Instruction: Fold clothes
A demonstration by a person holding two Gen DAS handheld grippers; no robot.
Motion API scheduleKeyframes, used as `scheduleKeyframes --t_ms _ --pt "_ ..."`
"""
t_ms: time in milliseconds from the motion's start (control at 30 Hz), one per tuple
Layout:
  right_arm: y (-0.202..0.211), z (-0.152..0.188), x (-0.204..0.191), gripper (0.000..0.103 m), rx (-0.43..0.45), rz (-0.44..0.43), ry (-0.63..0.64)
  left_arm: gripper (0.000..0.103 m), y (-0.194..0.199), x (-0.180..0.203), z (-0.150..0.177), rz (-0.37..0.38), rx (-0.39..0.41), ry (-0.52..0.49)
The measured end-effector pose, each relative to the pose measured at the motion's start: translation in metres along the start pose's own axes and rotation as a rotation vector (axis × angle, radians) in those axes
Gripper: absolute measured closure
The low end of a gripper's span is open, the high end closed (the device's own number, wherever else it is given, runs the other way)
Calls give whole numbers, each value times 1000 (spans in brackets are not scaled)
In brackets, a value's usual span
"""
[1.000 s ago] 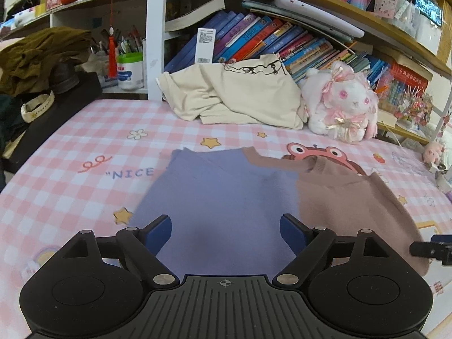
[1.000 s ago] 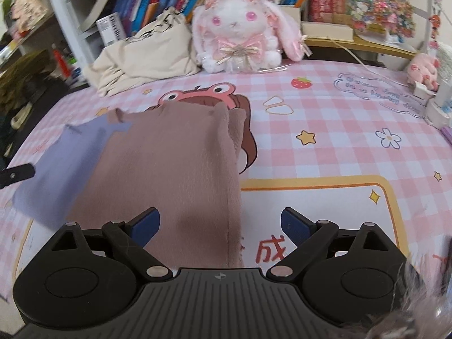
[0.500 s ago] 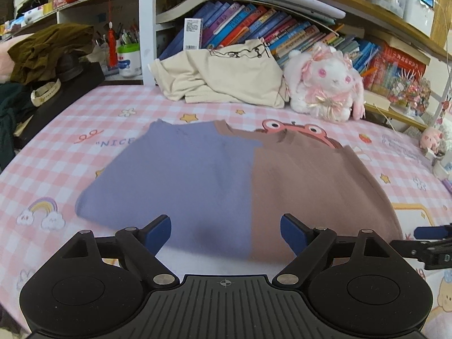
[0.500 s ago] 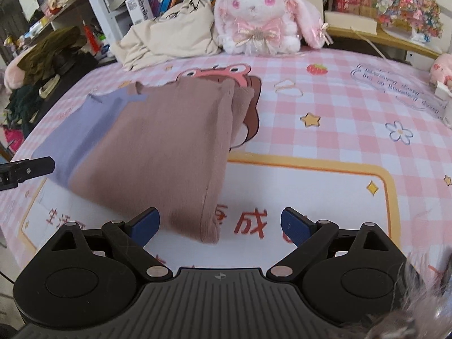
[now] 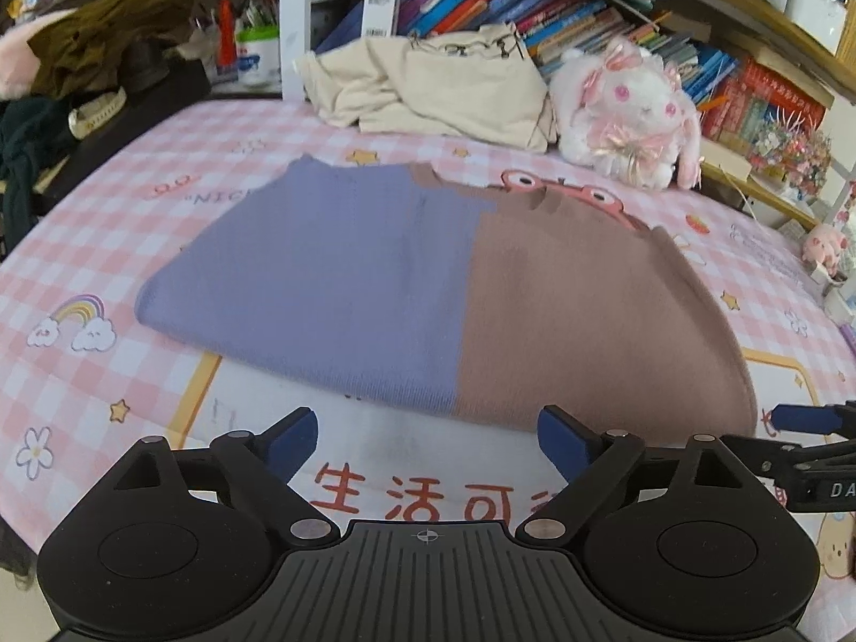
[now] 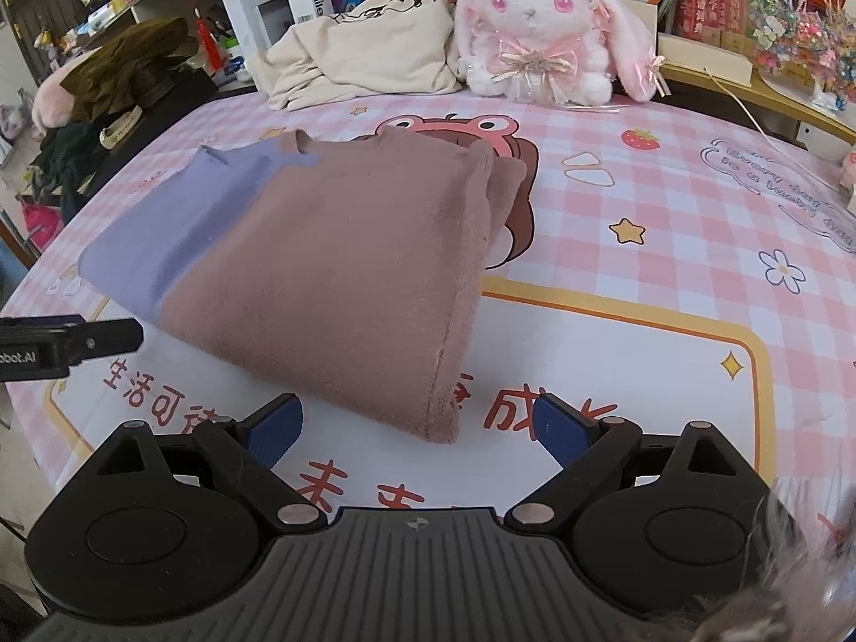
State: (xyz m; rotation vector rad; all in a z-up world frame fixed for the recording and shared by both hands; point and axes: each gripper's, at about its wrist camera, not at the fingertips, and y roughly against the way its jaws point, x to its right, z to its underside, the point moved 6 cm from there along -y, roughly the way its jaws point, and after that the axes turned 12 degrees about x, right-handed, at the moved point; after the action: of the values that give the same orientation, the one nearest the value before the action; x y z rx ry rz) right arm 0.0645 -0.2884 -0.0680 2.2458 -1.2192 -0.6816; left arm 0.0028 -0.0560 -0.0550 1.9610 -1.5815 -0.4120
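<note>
A folded sweater (image 5: 428, 289), purple on the left and brown on the right, lies flat on the pink checked mat (image 5: 134, 203). My left gripper (image 5: 428, 441) hovers just short of its near edge; its jaws are opening, with nothing between them. In the right wrist view the sweater (image 6: 321, 267) shows its brown side, with the near corner reaching toward the gap of my right gripper (image 6: 414, 425), which is open and not pressing on it. Each view catches a fingertip of the other gripper at its edge, the right one (image 5: 802, 420) and the left one (image 6: 80, 337).
A cream garment (image 5: 444, 91) and a white plush rabbit (image 5: 626, 112) lie at the back against bookshelves (image 5: 508, 5). Dark clothes and a bag (image 5: 80, 80) are heaped at the left. Small items (image 5: 824, 262) sit by the mat's right edge.
Both grippers have drawn back toward the mat's near edge. The sweater, which lay under the fingers, now sits ahead of them, with printed red characters showing below it.
</note>
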Motion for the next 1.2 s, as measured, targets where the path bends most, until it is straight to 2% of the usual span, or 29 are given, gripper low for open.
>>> scheduleKeyframes --t_ms 333,533,700,933,1033,1200 --pt "-3 2 -18 9 -18 46 3 11 -14 -36 4 51 -66 171" --pt "-7 6 -32 9 -37 66 2 11 -18 -51 5 85 -93 220" --pt "-10 8 -43 8 -50 102 7 11 -23 -69 5 118 -116 336" --pt "-12 8 -55 8 -55 134 2 12 -31 -98 3 113 -104 447" --pt "-12 6 -60 8 -49 148 5 12 -34 -114 0 133 -86 564" --pt "-12 6 -65 8 -48 177 -4 13 -41 -146 1 166 -43 840"
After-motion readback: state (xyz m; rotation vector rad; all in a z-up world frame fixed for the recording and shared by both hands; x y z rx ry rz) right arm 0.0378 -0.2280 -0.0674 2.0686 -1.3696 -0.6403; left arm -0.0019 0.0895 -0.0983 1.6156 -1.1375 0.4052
